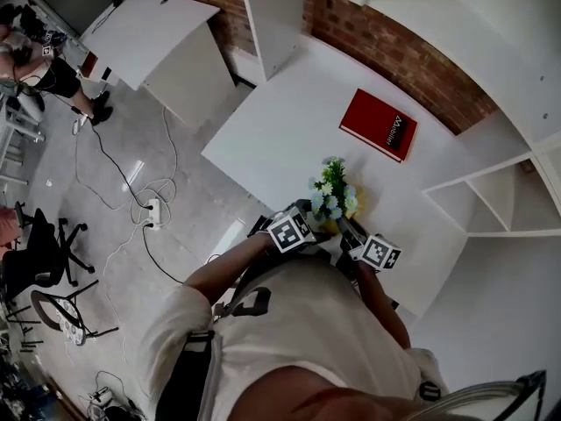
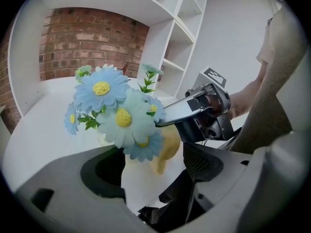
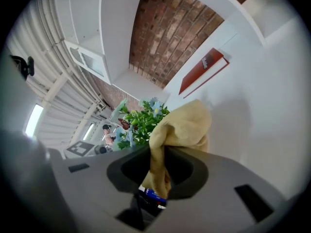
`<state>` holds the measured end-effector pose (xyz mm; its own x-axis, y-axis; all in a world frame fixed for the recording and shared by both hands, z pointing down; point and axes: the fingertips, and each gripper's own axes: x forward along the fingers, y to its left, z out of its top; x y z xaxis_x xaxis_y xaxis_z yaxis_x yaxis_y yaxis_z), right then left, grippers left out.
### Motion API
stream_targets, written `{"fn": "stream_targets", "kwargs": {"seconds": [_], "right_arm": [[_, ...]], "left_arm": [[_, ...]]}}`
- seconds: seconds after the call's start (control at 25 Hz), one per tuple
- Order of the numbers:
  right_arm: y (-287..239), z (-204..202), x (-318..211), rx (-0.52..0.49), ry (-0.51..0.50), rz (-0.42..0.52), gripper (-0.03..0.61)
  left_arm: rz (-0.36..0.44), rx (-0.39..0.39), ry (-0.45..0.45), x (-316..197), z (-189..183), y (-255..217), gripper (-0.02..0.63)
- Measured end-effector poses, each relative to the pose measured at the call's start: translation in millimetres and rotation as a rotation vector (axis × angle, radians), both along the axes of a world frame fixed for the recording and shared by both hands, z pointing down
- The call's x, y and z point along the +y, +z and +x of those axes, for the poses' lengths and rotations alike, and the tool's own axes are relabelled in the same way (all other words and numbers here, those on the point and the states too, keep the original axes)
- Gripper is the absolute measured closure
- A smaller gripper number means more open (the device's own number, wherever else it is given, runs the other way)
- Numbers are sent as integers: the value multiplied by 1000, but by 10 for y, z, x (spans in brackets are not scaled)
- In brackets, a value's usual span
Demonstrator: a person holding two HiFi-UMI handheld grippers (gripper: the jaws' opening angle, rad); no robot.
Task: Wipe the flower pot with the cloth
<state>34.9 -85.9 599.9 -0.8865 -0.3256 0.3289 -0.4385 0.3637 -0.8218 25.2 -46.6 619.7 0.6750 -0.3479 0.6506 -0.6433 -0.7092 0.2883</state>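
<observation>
Now the white table lies beneath the flower pot, which the left gripper's jaws clamp. The right gripper, jaws pinched on the yellow cloth, hangs just beside the pot. Best to press the cloth flat to its wall, beneath the flowers.

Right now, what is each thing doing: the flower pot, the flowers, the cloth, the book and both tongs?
Left tongs: shut on the flower pot.
Right tongs: shut on the cloth.
Flower pot: held, with flowers in it.
Flowers: sticking up out of the flower pot.
Cloth: bunched up, one end pinched.
Book: closed, lying flat on the table.
</observation>
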Motion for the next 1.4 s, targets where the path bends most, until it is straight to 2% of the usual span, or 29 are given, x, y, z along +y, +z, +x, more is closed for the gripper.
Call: {"fn": "stream_targets", "kwargs": {"seconds": [0.2,0.32,0.4,0.48,0.6,0.68,0.8,0.88,1.0,1.12,1.4], "right_arm": [[-17,-13,-83,60,35,50,488],[175,119,-24,216,36,72,486],[371,151,118,277,24,27,486],[507,155,146,267,46,-33,486],[628,189,112,270,81,-59,485],[636,177,130,250,83,-62,485],[525,98,130,221,56,-44,485],[353,29,106,190,35,-22,485],[111,-44,127,141,11,15,485],[62,-82,147,153,-19,44,485],[505,-19,120,211,11,-75,485]], "left_arm": [[-16,18,-17,-91,-18,-68,255],[-36,35,35,13,111,-73,255],[-30,13,66,126,168,-42,255],[-12,-19,88,173,168,-15,255],[6,-56,88,198,46,7,255],[4,-61,46,176,-98,-10,255],[-12,-25,-40,46,-249,-61,255],[-3,-21,-61,-68,-281,-103,255],[17,-47,-26,-113,-232,-112,255],[26,-64,3,-69,-157,-33,255],[32,-55,25,-39,-69,35,255]]}}
